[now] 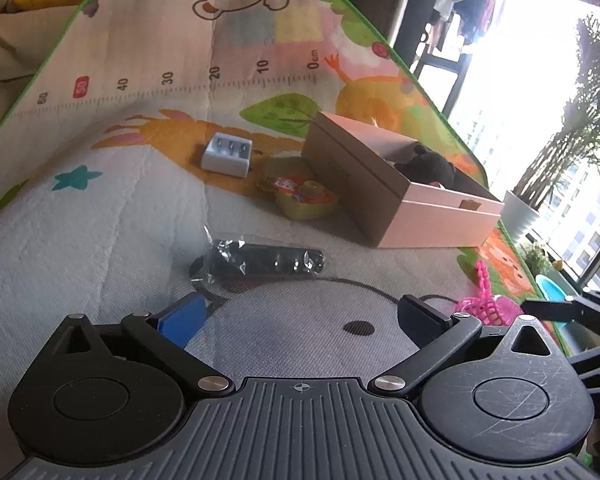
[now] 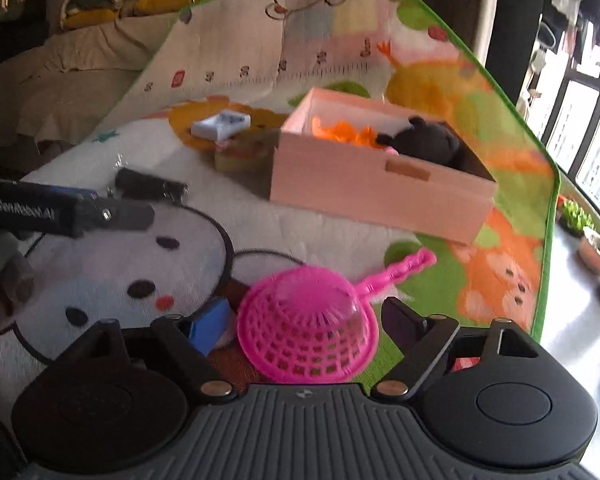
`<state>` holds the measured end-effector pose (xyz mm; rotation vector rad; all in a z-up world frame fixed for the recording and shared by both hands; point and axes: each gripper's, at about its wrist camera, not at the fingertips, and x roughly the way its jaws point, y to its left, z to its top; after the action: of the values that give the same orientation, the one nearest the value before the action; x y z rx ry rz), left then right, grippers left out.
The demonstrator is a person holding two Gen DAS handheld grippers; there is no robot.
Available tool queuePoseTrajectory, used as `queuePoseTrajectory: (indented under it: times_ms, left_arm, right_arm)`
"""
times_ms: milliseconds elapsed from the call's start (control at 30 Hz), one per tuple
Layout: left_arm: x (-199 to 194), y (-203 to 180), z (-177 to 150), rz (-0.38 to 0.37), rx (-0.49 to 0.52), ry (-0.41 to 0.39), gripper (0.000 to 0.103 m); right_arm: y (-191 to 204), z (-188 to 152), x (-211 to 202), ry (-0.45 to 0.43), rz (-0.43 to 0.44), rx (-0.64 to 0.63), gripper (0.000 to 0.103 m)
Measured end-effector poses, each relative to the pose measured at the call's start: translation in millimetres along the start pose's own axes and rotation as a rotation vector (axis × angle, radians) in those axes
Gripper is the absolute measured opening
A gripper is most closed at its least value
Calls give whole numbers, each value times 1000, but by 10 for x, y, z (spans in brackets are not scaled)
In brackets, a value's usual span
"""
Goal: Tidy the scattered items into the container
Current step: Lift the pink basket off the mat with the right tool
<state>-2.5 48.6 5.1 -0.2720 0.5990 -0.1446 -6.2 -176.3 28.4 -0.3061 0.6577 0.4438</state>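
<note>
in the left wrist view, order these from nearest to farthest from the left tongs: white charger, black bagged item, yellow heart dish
1. black bagged item, just ahead of the open left tongs, lying crosswise on the mat.
2. yellow heart dish, farther up the mat, beside the pink box's left wall.
3. white charger, farthest, left of the dish.

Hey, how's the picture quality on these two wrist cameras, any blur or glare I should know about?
Left wrist view: sharp on the play mat and pink box, but the window at upper right is blown out white. Right wrist view: softer overall, motion blur smearing the pink strainer and box; both show fisheye bending at the edges.
</note>
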Motion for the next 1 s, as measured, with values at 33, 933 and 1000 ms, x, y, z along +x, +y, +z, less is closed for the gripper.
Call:
queuePoseTrajectory:
  times_ms: [33, 933, 1000]
  left_arm:
    - [1, 2, 0, -1, -1, 0, 103]
    - [1, 18, -5, -4, -11, -6, 103]
    - [3, -9, -2, 10, 4, 1, 103]
  right_arm:
    - [-24, -36, -29, 1, -8, -4, 84]
    - [-82, -3, 19, 43, -14, 119, 65]
    - [-151, -75, -38, 32, -48, 118, 65]
